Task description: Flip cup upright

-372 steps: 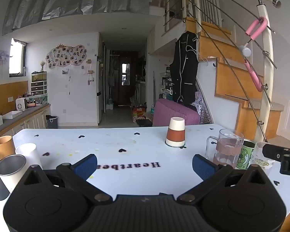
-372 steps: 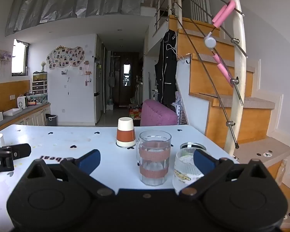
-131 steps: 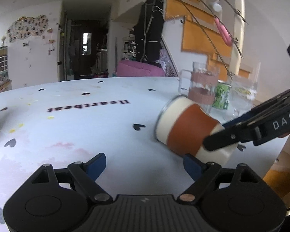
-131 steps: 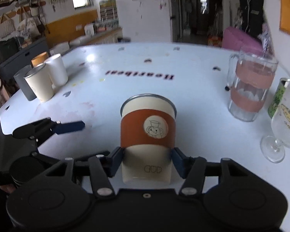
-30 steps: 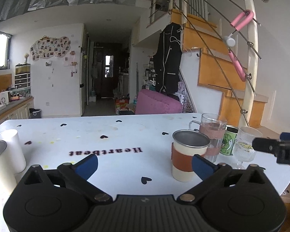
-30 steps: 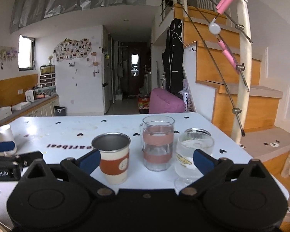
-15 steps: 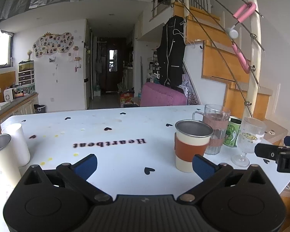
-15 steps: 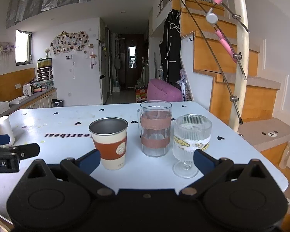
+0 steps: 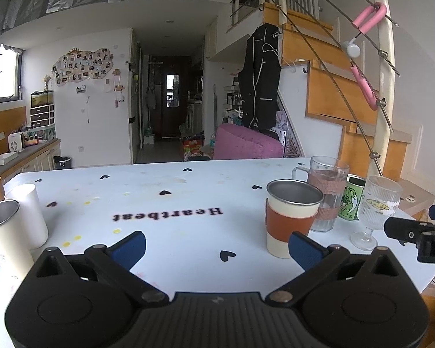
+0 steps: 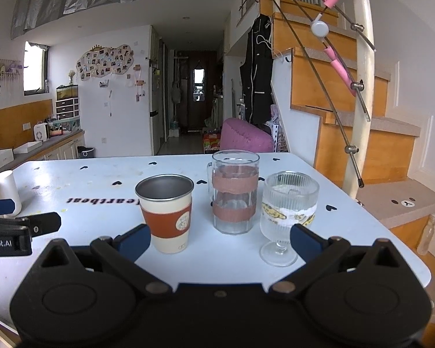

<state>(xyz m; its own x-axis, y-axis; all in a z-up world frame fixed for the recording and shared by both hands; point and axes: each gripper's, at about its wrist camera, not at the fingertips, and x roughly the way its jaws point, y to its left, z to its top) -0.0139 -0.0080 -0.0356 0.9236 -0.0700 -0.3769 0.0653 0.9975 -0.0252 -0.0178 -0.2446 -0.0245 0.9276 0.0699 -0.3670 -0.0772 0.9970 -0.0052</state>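
Note:
The cup (image 9: 291, 220) is white with a brown sleeve and a metal rim. It stands upright on the white table (image 9: 174, 203), mouth up; it also shows in the right wrist view (image 10: 168, 211). My left gripper (image 9: 217, 246) is open and empty, with the cup just beyond its right fingertip. My right gripper (image 10: 220, 239) is open and empty, held back from the cup near the table's front edge; its fingers (image 9: 406, 232) show at the right of the left wrist view.
A glass mug (image 10: 235, 191) with pink bands, a ribbed stemmed glass (image 10: 287, 211) and a green can (image 9: 352, 203) stand right of the cup. White and metal-rimmed cups (image 9: 26, 214) stand at the table's left. A stair railing (image 10: 362, 81) rises behind right.
The right gripper carried the cup, turned it mouth up, set it on the table and let go. Over the last second both grippers drew back slightly.

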